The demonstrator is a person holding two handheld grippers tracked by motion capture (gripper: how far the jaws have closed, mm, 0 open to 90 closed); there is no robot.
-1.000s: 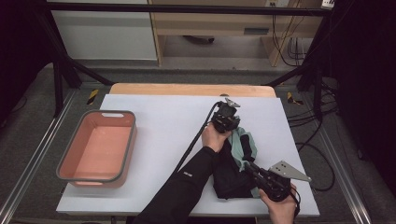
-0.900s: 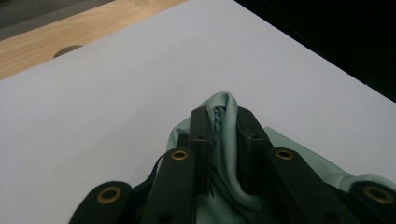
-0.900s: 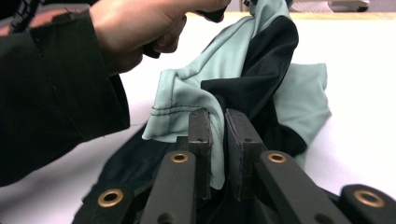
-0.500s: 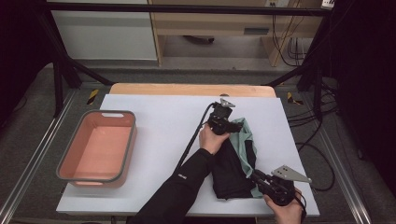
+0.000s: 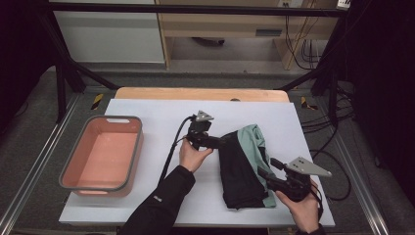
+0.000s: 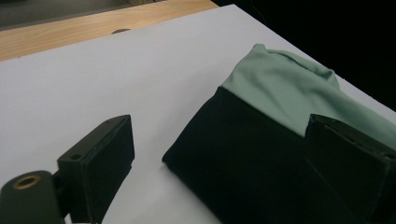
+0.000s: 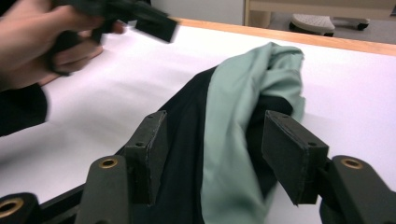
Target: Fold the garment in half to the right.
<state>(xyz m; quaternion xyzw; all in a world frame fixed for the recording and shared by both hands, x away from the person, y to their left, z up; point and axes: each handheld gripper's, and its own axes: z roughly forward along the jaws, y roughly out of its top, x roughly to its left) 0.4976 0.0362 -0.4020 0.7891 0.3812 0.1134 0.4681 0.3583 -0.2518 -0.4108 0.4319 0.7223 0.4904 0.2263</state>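
A folded black and mint-green garment (image 5: 243, 166) lies flat on the white sheet (image 5: 147, 110), right of centre. My left gripper (image 5: 219, 141) sits at its upper left edge with the jaws spread wide. They have just been opening, and the black corner (image 6: 243, 154) lies loose ahead of them, under the left gripper (image 6: 219, 126). My right gripper (image 5: 266, 173) is at the garment's lower right edge. Its jaws have just been opening too. In the right gripper view the green fold (image 7: 233, 140) runs between the right gripper (image 7: 215, 121) jaws, and neither pad presses on it.
A salmon tub with a grey rim (image 5: 115, 119) stands empty on the left of the sheet. A wooden table edge (image 5: 195, 93) runs along the back. Cables (image 5: 337, 161) trail off the right side, and black frame posts stand at both back corners.
Both grippers went from shut on the garment to open. The left one drew back leftward off the cloth. The right one shifted slightly, and the green part now lies spread out.
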